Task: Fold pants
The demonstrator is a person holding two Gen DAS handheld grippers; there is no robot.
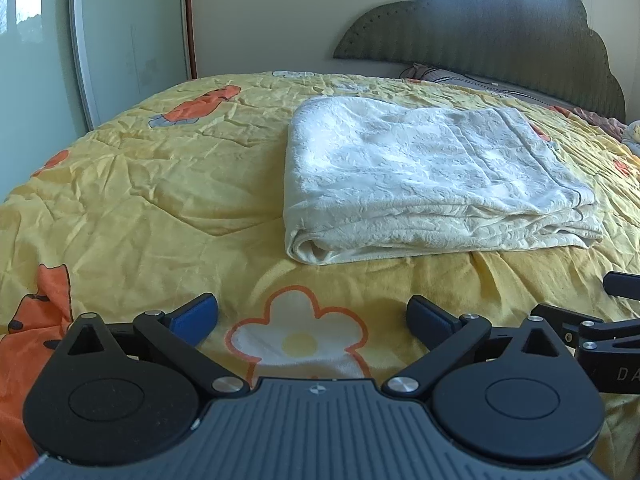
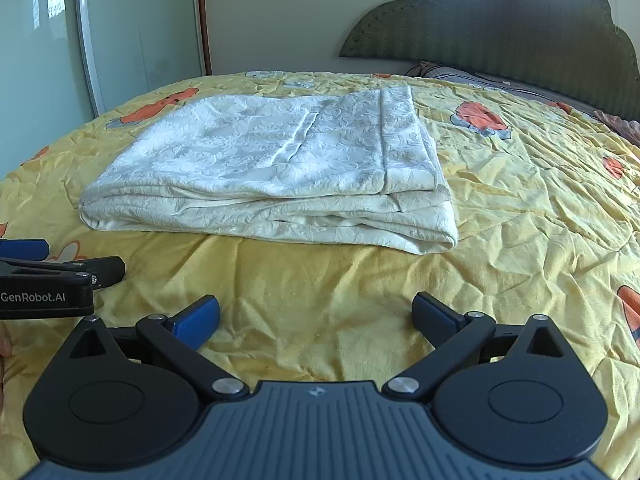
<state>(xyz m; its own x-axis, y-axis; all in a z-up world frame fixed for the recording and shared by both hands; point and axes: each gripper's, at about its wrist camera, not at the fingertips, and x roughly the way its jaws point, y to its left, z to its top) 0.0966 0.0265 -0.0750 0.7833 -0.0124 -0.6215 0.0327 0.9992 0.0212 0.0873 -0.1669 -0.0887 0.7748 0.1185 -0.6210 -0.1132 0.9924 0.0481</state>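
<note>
The cream-white patterned pants (image 1: 432, 176) lie folded into a thick rectangle on the yellow bedspread (image 1: 140, 200). They also show in the right wrist view (image 2: 272, 168), with the hem edge on the right side. My left gripper (image 1: 312, 316) is open and empty, short of the folded stack's near edge. My right gripper (image 2: 316, 316) is open and empty, also short of the stack. Neither touches the pants. The left gripper's side shows at the left edge of the right wrist view (image 2: 60, 276).
The bedspread (image 2: 520, 220) is wrinkled, with orange cartoon prints and a white flower (image 1: 296, 336). A dark green scalloped headboard (image 1: 500, 36) and pillows (image 1: 460, 76) stand at the far right. A glass wardrobe door (image 1: 120, 40) stands beyond the bed's left side.
</note>
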